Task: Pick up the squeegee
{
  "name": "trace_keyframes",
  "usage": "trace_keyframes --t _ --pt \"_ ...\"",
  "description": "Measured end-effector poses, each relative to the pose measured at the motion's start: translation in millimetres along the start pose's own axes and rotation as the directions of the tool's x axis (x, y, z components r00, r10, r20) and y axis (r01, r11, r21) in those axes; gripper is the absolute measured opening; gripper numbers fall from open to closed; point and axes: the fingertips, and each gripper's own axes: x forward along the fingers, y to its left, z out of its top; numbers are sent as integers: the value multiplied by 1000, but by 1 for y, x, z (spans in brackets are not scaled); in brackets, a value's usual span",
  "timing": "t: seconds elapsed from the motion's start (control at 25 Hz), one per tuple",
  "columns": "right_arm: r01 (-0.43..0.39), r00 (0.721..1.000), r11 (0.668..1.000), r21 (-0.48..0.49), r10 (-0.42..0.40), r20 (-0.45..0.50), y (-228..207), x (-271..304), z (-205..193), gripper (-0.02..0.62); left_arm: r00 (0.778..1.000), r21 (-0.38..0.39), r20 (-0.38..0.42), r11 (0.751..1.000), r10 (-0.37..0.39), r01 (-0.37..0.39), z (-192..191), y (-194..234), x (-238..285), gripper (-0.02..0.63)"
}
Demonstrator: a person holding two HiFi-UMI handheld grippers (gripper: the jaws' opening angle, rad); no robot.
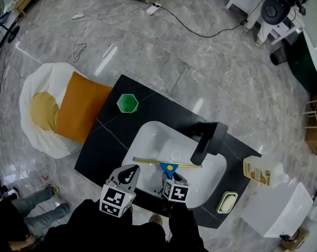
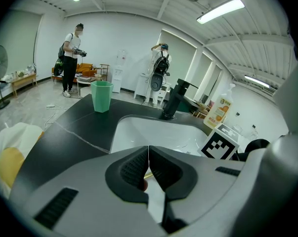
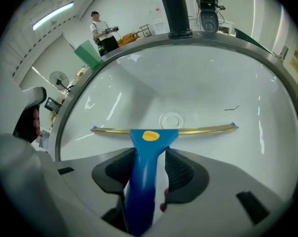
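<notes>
Marble floor [image 1: 163, 62], grey and glossy, spreads round a black bench [image 1: 103, 146] with a white sink [image 1: 147, 138] set into it. A black faucet [image 1: 208, 138] stands at the basin's far rim. A white beanbag [image 1: 29, 93] bearing an orange cushion [image 1: 82, 114] lies just beside the bench.

The right claw [image 3: 151, 154] reaches into the basin, jaws partly apart astride the blue handle of the squeegee [image 3: 145, 177], whose brass-coloured blade rests by the drain. One pad lies against the handle, and a sliver of white shows at the other. The left claw [image 2: 149, 154] hangs over the bench's near edge, jaws together and empty.

Both gripper views show white walls and ceiling strip lights [image 2: 220, 11]. Only the head view shows the soap dish [image 1: 226, 202]. A green cup [image 1: 127, 103] stands beyond the sink.
</notes>
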Motion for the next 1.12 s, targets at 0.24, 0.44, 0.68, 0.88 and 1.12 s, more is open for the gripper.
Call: trace_keyframes --t 0.24,0.44,0.68,0.88,1.12 --pt "11 1000 1000 -20 -11 14 0 -8 0 187 1000 4 7 1000 0 0 1 -5 -6 25" --pt "13 999 1000 -15 -12 52 -2 -20 5 162 1000 11 23 1000 -3 3 3 -11 -12 25" --pt "19 995 999 -41 -15 101 1 -43 17 158 999 20 52 1000 1 -2 12 -19 -25 25" --pt "11 988 998 -66 -1 156 11 -67 27 158 996 31 85 1000 5 -7 20 -26 -39 25" --pt "16 977 994 -109 8 212 20 -97 30 158 991 40 130 999 15 -21 25 -40 -62 25"
